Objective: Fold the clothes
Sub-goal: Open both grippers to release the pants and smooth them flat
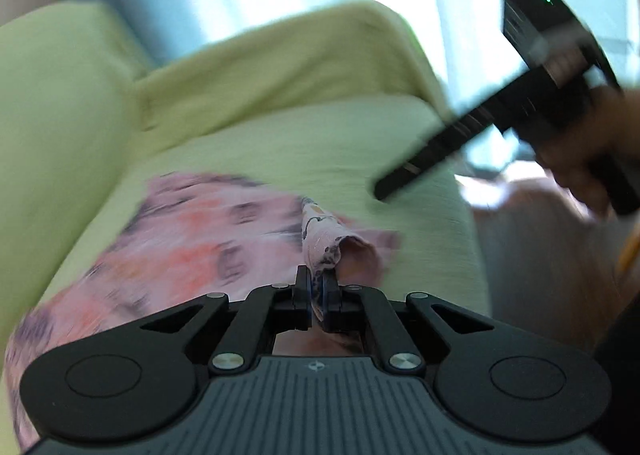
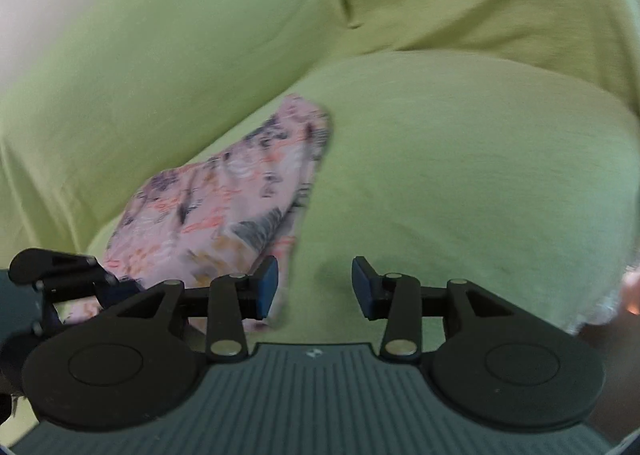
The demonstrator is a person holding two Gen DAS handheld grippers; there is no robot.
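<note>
Here, left gripper [image 1: 318,289] pinches pink patterned garment [image 1: 192,231]; no writing legible.

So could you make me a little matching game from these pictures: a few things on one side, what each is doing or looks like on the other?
Things:
1. left gripper
2. right gripper
3. sofa cushion
4. garment

States:
A. plain light green
B. open, holding nothing
C. pink with a printed pattern
D. shut on a fold of cloth

Pairs: 1-D, 2-B, 3-A, 4-C
</note>
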